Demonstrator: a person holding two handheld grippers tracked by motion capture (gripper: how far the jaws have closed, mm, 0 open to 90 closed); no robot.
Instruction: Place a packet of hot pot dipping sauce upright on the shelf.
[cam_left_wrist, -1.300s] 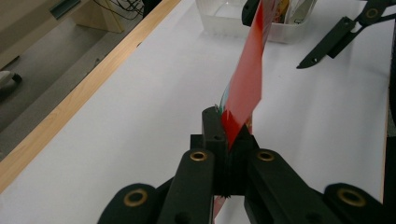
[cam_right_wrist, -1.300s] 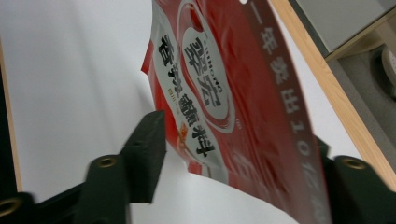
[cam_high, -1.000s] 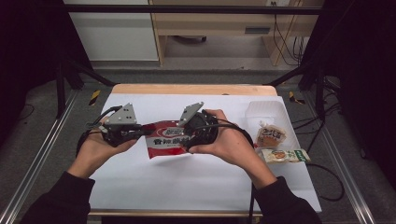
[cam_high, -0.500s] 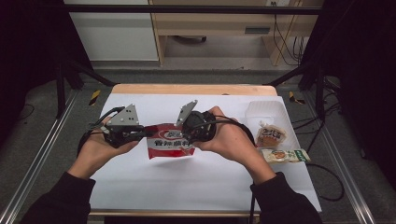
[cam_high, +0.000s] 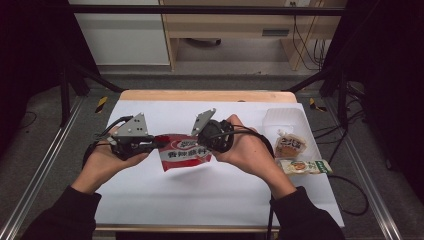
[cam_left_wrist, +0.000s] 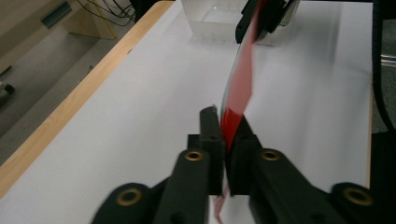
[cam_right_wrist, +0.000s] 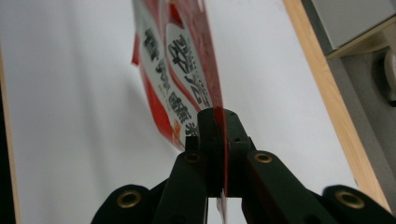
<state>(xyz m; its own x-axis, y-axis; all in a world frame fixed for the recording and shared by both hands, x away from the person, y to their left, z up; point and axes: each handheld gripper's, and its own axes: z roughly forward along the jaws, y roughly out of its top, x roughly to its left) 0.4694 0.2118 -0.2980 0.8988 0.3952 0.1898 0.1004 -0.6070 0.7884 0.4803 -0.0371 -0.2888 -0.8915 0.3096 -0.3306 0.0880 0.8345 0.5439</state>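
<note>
**Red snack bag held taut between two grippers above the table**

Left gripper (cam_high: 150, 145): jaws clamped on the left edge of the red snack bag (cam_high: 184, 151); they have just eased slightly, with the film pinched between the pads in the left gripper view (cam_left_wrist: 229, 133). White sheet lies open to its left and below it, up to the wooden table edge (cam_high: 205, 95).

The bag hangs between the two grippers, lifted off the white table cover (cam_high: 200, 195). It is thin, glossy, crinkled film, red with a white printed panel, bowed along its lower side.

Right gripper (cam_high: 210, 142): jaws have just been closing and now pinch the bag's right edge, seen edge-on in the right gripper view (cam_right_wrist: 223, 140). To its right sit a clear, rigid plastic tray (cam_high: 284, 119), a round wrapped bun (cam_high: 291, 145) and a flat green-ended packet (cam_high: 305, 166), all near the sheet's right border.
</note>
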